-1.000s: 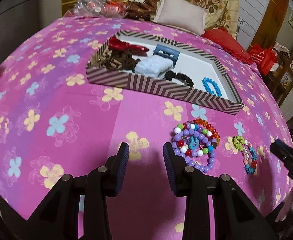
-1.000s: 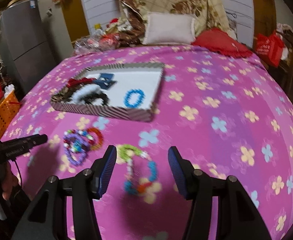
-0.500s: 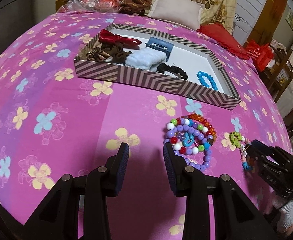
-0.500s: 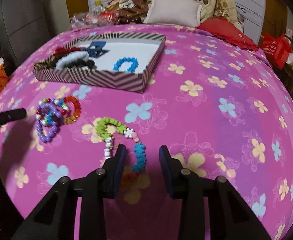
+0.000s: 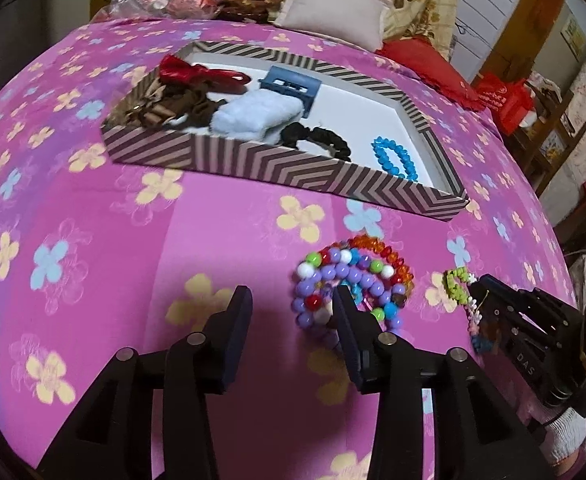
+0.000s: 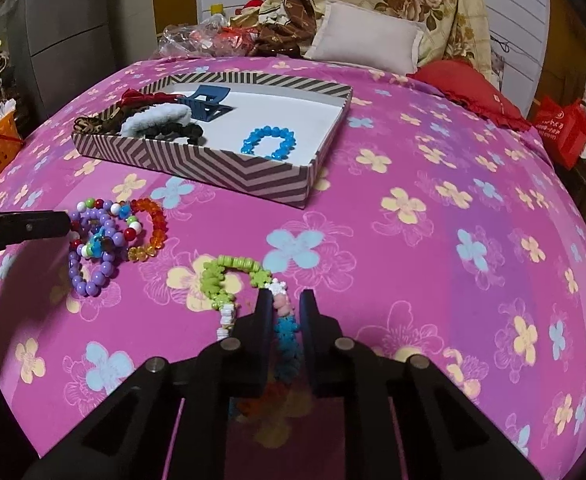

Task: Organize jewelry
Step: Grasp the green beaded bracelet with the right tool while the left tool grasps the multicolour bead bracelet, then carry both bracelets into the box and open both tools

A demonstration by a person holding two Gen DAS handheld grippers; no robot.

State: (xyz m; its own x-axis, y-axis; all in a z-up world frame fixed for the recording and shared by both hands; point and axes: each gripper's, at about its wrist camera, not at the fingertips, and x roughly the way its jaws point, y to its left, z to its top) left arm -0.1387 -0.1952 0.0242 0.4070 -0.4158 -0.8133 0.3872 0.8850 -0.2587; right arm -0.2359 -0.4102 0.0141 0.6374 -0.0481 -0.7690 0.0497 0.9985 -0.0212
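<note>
On pink floral bedspread [image 6: 433,152], right gripper [image 6: 285,312] closing on flower-bead bracelet [image 6: 233,268], left gripper [image 5: 291,312] open, empty, widening.

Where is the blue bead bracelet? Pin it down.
The blue bead bracelet lies inside the striped tray, near its front right corner in the right wrist view, right of the black scrunchie.
</note>
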